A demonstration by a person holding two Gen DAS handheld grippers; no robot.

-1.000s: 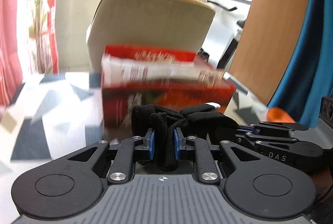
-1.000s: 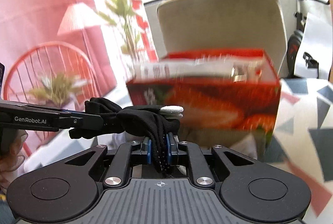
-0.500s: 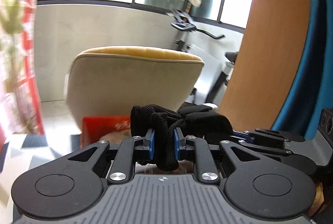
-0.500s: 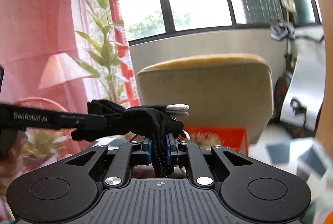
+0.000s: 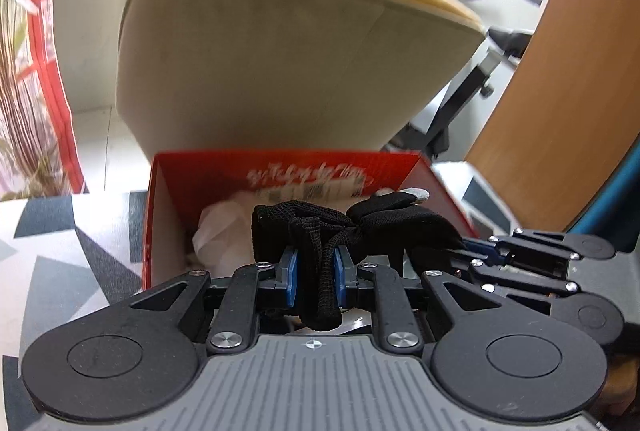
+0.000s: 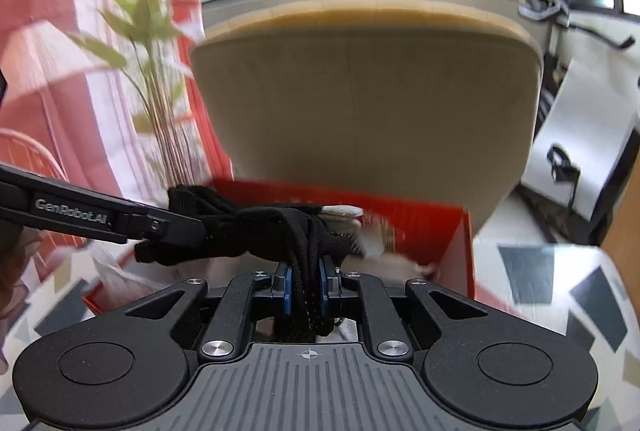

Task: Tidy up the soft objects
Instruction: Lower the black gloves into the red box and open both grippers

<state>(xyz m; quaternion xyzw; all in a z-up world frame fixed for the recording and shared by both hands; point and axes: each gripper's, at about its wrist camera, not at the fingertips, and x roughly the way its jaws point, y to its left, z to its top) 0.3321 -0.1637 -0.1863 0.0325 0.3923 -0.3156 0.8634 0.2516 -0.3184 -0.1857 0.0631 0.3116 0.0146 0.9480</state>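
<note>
A black knit glove with a grey fingertip patch is stretched between both grippers. My left gripper is shut on one end of it. My right gripper is shut on the other end. The right gripper also shows in the left wrist view, and the left one in the right wrist view. The glove hangs just above an open red cardboard box, also in the right wrist view. White crumpled soft items lie inside the box.
The box stands on a table with a grey and white geometric cloth. A beige chair back rises right behind the box. A plant and red curtain are at the left, a wooden panel at the right.
Both grippers, with the glove between them, tilted up away from the box, then came back down. The open top of the box now shows below the glove.
</note>
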